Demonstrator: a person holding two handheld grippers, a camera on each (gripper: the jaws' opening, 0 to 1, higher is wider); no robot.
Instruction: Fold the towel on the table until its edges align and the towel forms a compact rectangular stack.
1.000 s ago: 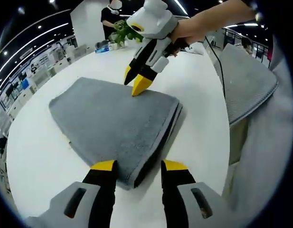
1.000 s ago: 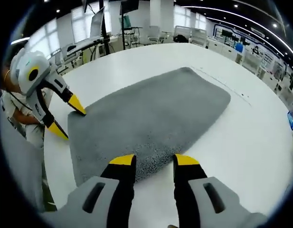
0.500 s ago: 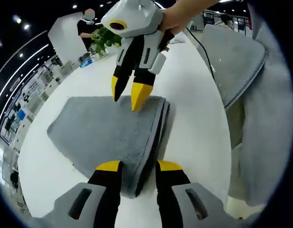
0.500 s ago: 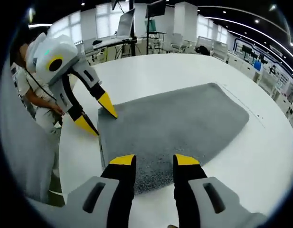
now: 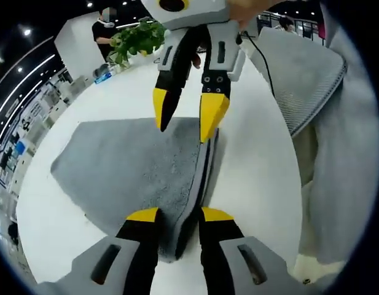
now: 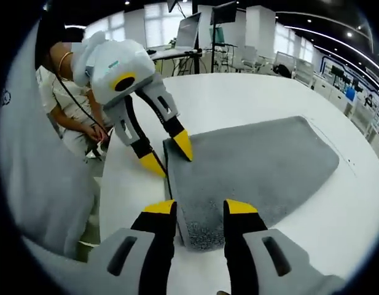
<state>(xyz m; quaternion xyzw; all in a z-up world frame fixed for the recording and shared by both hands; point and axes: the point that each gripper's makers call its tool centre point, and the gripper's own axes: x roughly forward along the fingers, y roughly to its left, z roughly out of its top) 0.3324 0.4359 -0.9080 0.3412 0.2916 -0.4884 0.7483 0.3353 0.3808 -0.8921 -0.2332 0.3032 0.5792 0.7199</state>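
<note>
The grey towel [image 5: 134, 172] lies folded in layers on the white table [image 5: 257, 172], its stacked edge running along the table's near side, beside the person. The left gripper [image 5: 172, 215] straddles one corner of that edge, jaws apart and not clamped. The right gripper [image 6: 200, 208] straddles the other corner, jaws likewise apart. In my judgement the risk is a partial pinch: if either gripper catches just the top layer, the stack could splay when lifted and the edges would slip out of line. Uneven pulls could skew the next fold too.
</note>
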